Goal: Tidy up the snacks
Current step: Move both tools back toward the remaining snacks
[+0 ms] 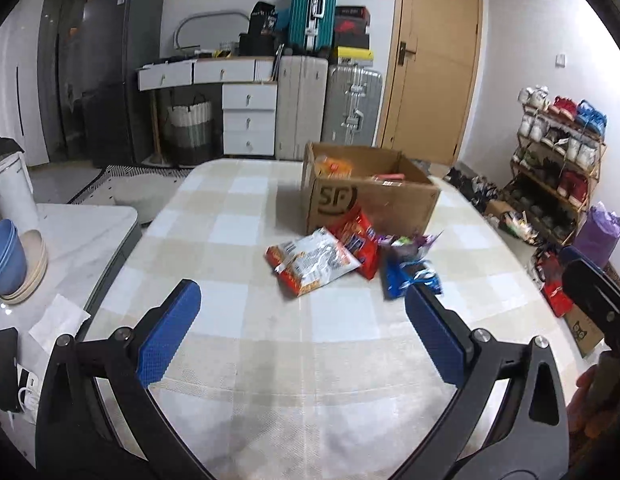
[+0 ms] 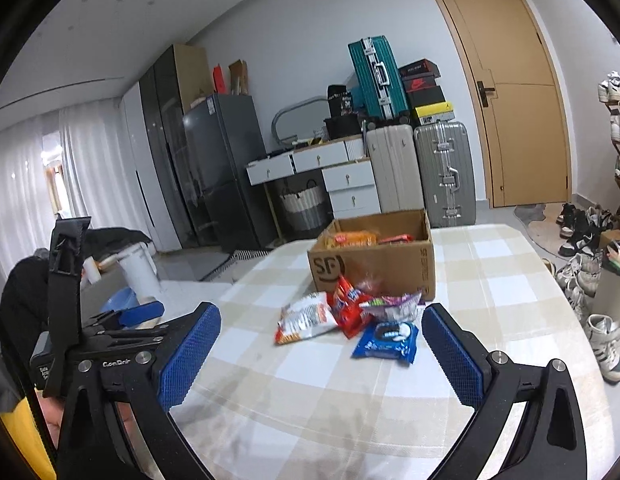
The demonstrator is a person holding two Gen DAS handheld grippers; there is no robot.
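Observation:
Several snack packs lie in a loose heap on the checked tablecloth (image 1: 269, 340): a white and orange bag (image 1: 314, 260), a red bag (image 1: 358, 240), a purple bag (image 1: 410, 244) and a blue cookie pack (image 1: 410, 276). Behind them stands an open cardboard box (image 1: 374, 200) with an orange packet (image 1: 334, 168) and a red pack inside. My left gripper (image 1: 301, 290) is open and empty, short of the heap. In the right wrist view the same white and orange bag (image 2: 305, 318), red bag (image 2: 348, 308), cookie pack (image 2: 388, 338) and box (image 2: 374, 268) show. My right gripper (image 2: 322, 312) is open and empty, just before the packs.
A marble side table (image 1: 89, 224) at the left carries blue bowls (image 1: 5, 256), beige plates and a white jug (image 1: 13, 192). Drawers, suitcases (image 1: 310, 8) and a wooden door (image 1: 434, 60) fill the back. A shoe rack (image 1: 558, 160) and shoes stand at the right.

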